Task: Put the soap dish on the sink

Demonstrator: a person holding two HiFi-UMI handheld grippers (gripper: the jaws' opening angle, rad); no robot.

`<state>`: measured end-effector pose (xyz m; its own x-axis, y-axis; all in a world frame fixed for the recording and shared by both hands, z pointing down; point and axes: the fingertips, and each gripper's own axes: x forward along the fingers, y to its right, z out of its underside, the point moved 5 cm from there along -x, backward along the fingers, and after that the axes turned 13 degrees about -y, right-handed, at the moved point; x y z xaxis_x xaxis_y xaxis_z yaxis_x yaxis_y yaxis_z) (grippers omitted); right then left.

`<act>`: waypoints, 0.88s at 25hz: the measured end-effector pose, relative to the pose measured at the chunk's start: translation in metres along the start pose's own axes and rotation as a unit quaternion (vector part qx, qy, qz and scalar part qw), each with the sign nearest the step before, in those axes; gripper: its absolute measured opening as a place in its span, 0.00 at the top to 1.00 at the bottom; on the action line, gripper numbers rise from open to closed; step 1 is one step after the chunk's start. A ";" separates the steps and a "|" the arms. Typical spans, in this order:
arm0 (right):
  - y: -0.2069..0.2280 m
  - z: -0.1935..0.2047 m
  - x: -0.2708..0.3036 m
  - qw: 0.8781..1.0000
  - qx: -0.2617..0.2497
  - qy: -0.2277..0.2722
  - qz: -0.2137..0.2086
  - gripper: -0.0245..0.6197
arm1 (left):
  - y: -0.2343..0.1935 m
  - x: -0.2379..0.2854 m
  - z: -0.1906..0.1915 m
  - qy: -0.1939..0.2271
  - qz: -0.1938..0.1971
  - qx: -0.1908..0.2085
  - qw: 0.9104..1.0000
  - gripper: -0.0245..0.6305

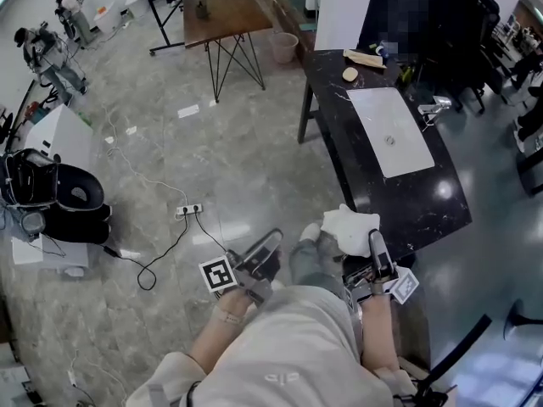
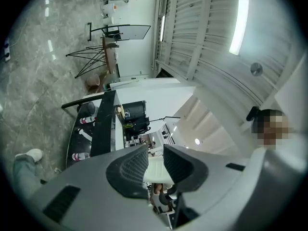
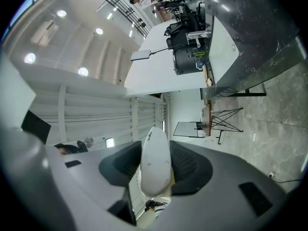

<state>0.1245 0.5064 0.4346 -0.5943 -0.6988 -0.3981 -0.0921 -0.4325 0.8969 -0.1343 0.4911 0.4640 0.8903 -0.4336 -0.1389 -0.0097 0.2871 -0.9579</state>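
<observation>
Grey veined stone floor (image 1: 254, 168) spreads under us. On it stands a long, glossy black counter (image 1: 416, 210) with a flat white rectangular sink (image 1: 390, 130) set in its top. The dish (image 3: 155, 162) is smooth, white and rounded at the rim. It sits clamped edge-on in our right tongs (image 3: 155, 150), its long axis running along the jaws and its tip pointing out past them, tilted upward. From the head view it hangs by the counter's near end, well apart from the sink. Our left tongs (image 2: 155, 152) stand slightly apart, pressing on nothing.
</observation>
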 end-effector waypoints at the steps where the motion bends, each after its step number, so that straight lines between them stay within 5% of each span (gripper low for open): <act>1: 0.003 -0.002 0.003 1.000 0.001 0.000 0.000 0.66 | -0.002 0.000 -0.003 0.001 -0.003 0.000 1.000 0.81; 22: 0.099 -0.122 0.122 0.999 0.035 -0.003 0.005 0.66 | -0.066 0.087 -0.150 0.012 -0.036 -0.015 0.999 0.81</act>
<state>0.1400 0.3091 0.4514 -0.6003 -0.6992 -0.3882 -0.1411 -0.3851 0.9120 -0.1249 0.3065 0.4770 0.8785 -0.4718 -0.0754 0.0394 0.2288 -0.9727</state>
